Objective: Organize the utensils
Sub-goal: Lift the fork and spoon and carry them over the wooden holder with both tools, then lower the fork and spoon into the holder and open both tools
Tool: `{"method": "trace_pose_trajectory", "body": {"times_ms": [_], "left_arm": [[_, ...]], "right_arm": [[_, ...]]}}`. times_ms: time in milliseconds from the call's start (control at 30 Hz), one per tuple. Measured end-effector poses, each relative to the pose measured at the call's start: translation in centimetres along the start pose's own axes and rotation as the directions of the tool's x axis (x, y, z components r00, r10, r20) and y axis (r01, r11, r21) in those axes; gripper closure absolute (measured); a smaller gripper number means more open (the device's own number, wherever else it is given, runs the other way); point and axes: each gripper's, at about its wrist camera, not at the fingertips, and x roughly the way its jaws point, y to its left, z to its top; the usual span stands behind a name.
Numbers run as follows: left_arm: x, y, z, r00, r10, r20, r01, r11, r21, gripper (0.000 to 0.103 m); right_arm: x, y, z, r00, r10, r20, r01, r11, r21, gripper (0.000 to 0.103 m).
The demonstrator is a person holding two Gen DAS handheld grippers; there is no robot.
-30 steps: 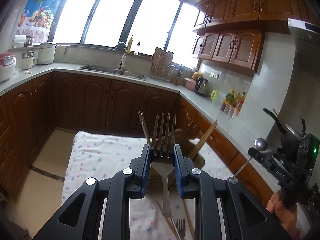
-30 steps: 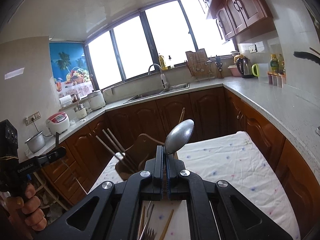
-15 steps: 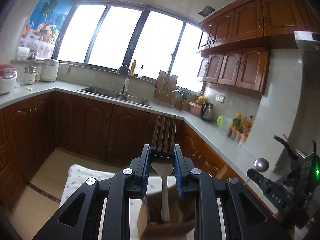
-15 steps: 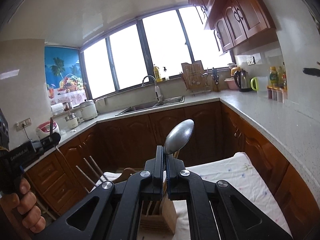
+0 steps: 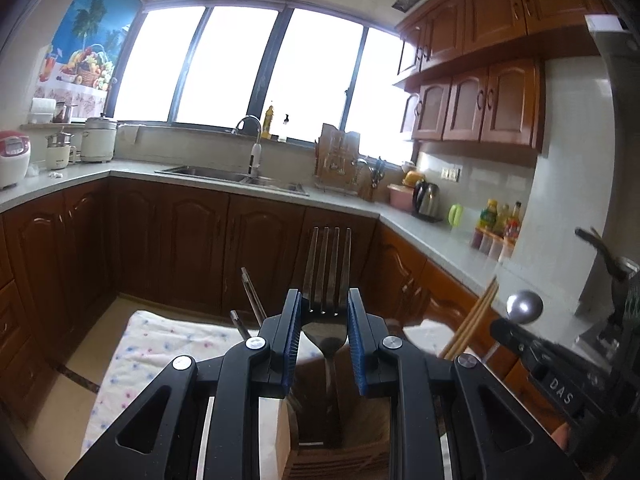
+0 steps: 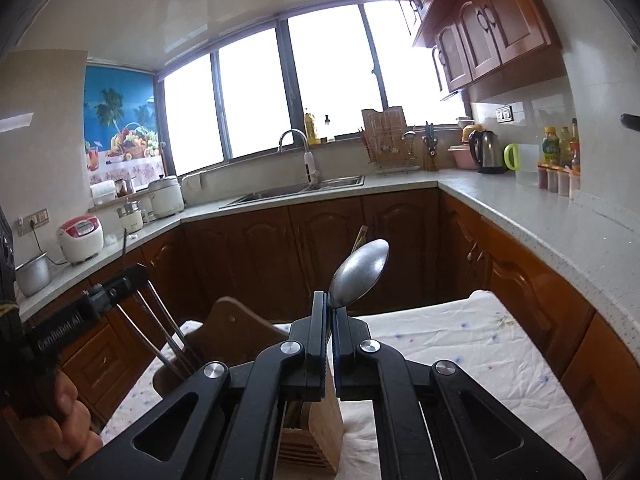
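The left gripper (image 5: 324, 312) clasped a fork (image 5: 326, 280) at the neck between its blue pads, tines up at 12 o'clock, handle hanging straight down. The handle's lower end was already inside a wooden holder (image 5: 340, 456), seen at 6 o'clock beneath the jaws. The right gripper (image 6: 330, 312) was clenched on a spoon (image 6: 360, 268) just below the bowl, which tilted toward 1 o'clock; the spoon's handle was hidden behind the fingers, so its depth in the holder (image 6: 236, 332) could not be told. Chopsticks (image 5: 472, 324) leaned out of the holder toward 2 o'clock in the left view; darker ones (image 6: 160, 328) stood in its near-left pocket in the right view. The holder sat on a flowered cloth (image 6: 460, 340).

Step judged: insertion of both utensils, near its end. The next move likely called for lowering each piece until seated, then opening the jaws and lifting clear without tipping the holder.
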Motion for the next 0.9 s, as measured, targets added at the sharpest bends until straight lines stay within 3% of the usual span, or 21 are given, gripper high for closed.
{"method": "trace_pose_trajectory", "body": {"times_ms": [500,900], "left_arm": [[0.4,0.5,-0.1,0.994,-0.010,-0.105,0.017,0.998,0.064,0.082],[0.8,1.2,1.7,0.989,-0.033,-0.146,0.039,0.998,0.044,0.082]], "right_arm": [[2.5,0.3,-2.3,0.986,0.078,-0.149,-0.080,0.997,-0.008,0.101],[2.6,-0.3,-2.4,0.978,0.112,-0.176,-0.106,0.994,0.040,0.100]]}}
